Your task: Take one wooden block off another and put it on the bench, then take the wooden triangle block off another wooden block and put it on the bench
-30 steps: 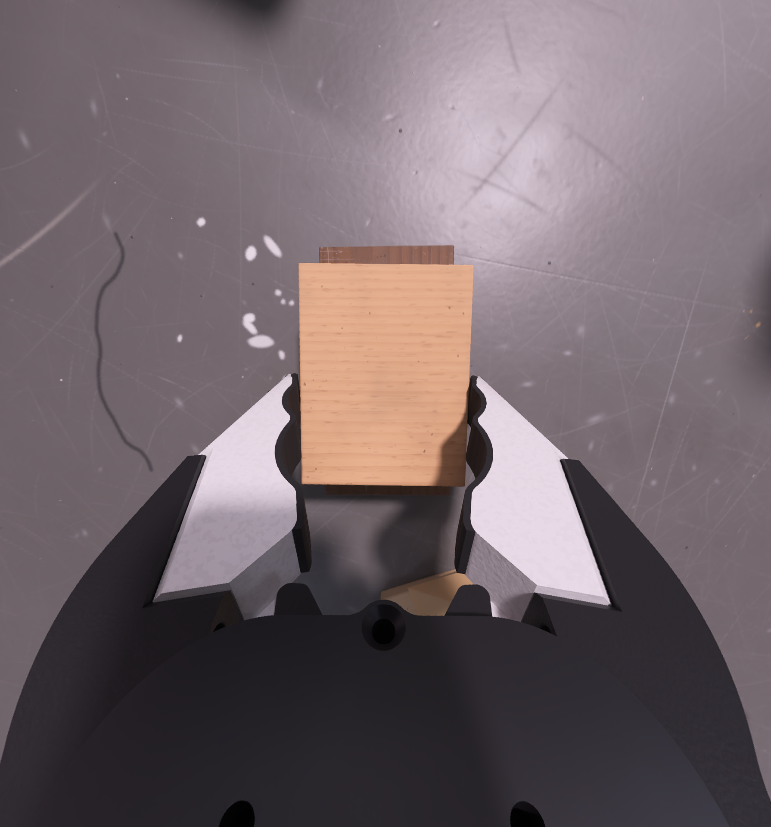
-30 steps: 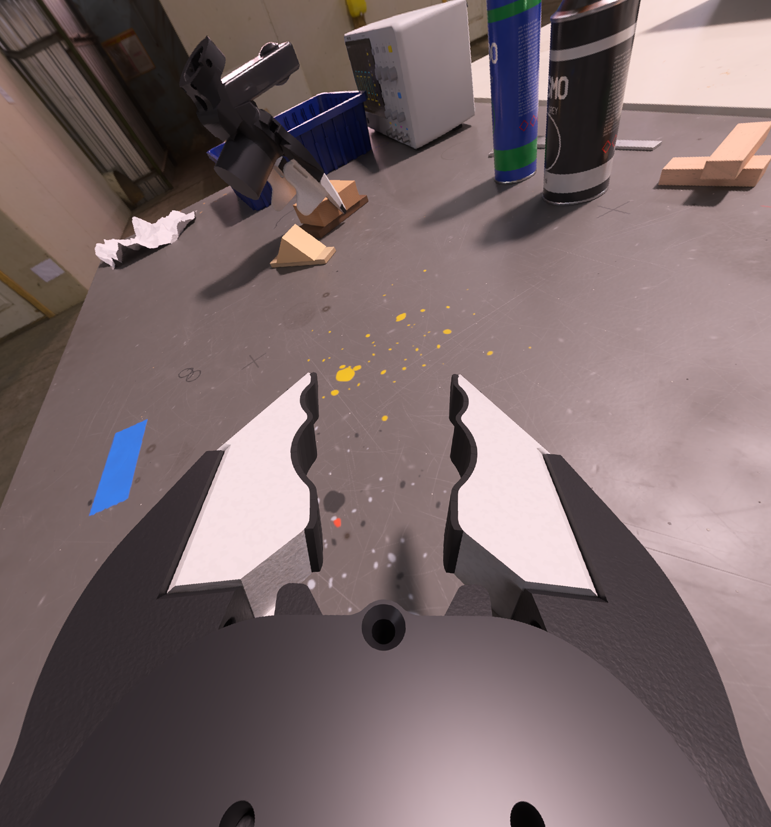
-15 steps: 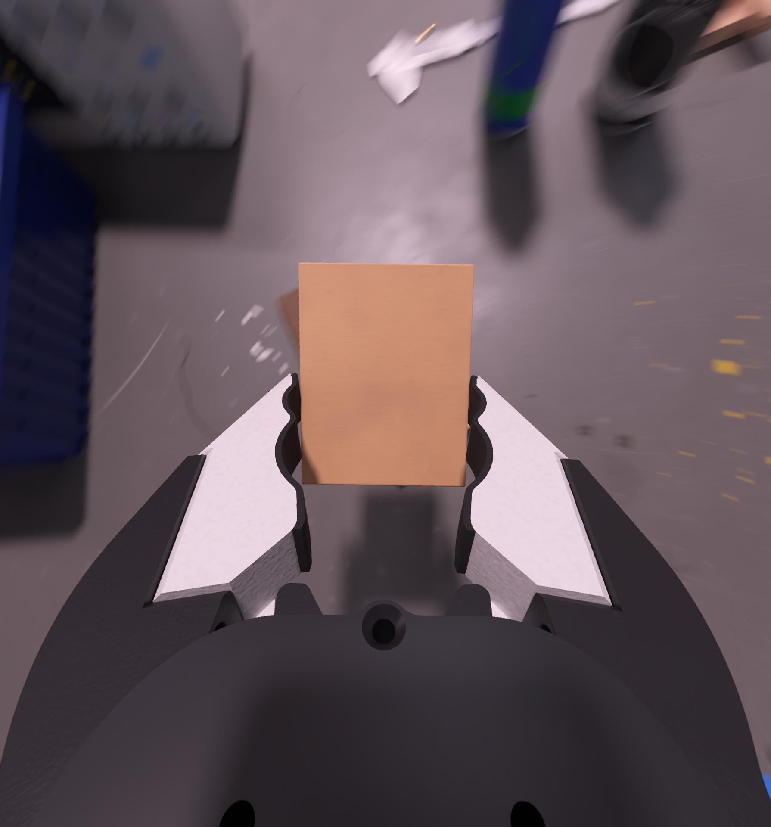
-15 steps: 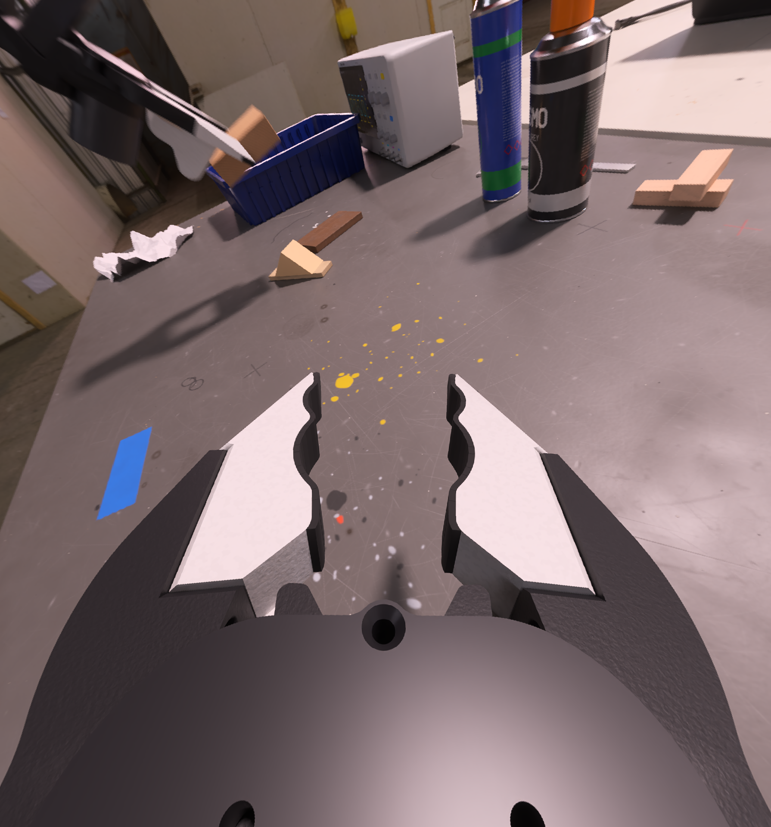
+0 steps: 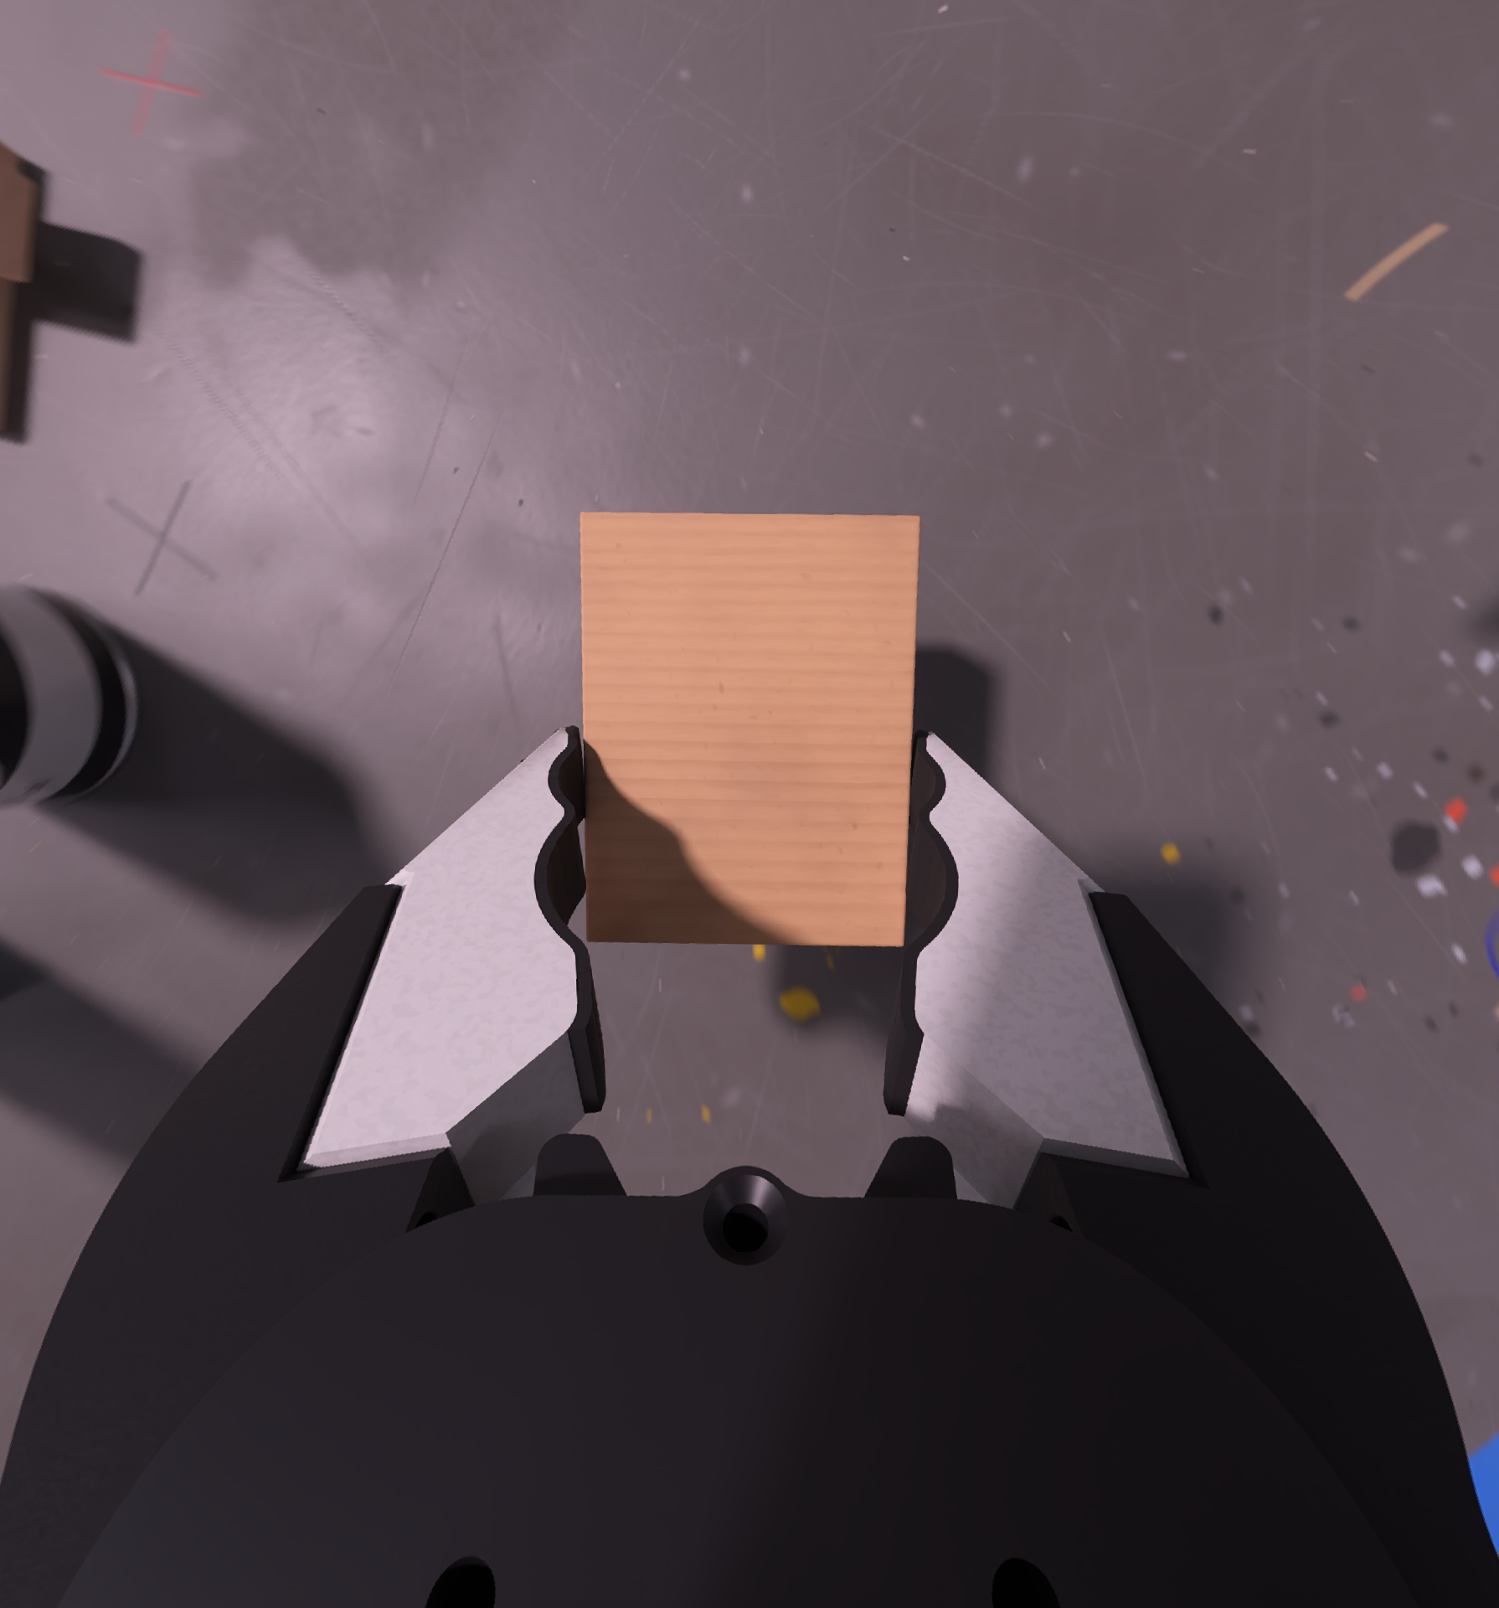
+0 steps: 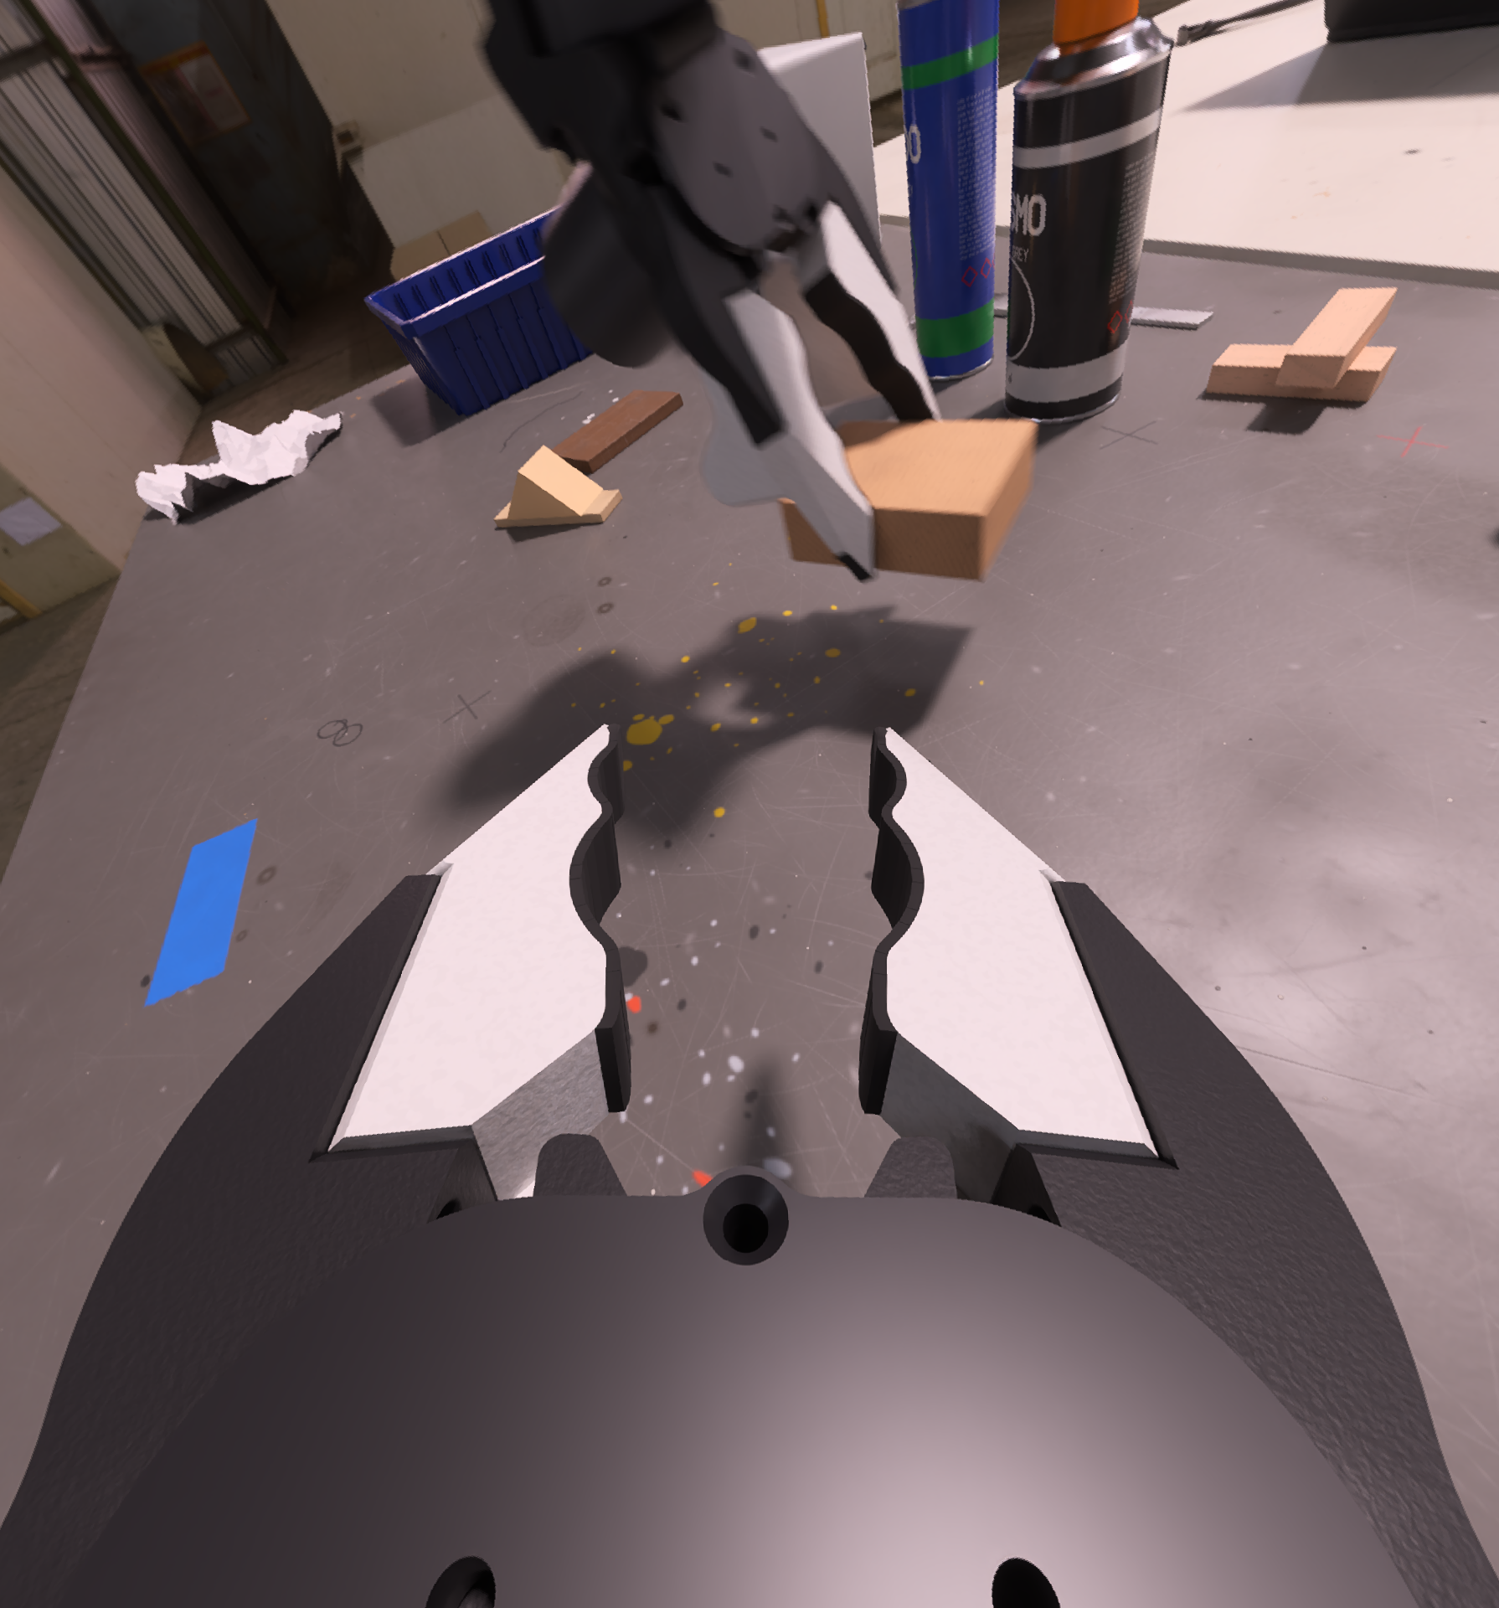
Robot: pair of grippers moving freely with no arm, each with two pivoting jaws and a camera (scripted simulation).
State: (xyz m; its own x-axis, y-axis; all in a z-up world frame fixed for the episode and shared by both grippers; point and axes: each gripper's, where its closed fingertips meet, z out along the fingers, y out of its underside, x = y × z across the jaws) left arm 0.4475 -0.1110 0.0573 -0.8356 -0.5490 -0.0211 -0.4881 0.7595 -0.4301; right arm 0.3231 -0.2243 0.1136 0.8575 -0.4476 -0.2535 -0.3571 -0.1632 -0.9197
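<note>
My left gripper (image 5: 748, 740) is shut on a light wooden block (image 5: 748, 696) and holds it in the air above the grey bench (image 5: 1077, 435). In the right wrist view the same block (image 6: 946, 496) hangs between the left gripper's fingers (image 6: 824, 487) over the middle of the bench. The wooden triangle block (image 6: 555, 487) sits on a thin light wooden block at the far left, beside a dark brown block (image 6: 615, 426). My right gripper (image 6: 744, 740) is open and empty, low over the near part of the bench.
A blue spray can (image 6: 950, 174) and a black spray can (image 6: 1077, 217) stand at the back. Two crossed light wooden blocks (image 6: 1303, 357) lie at the back right. A blue bin (image 6: 476, 331) and crumpled paper (image 6: 233, 452) are at the back left. Blue tape (image 6: 202, 909) marks the near left.
My left gripper has lifted the light block off the dark brown block and carried it right, toward the middle of the bench. My right gripper has hardly moved.
</note>
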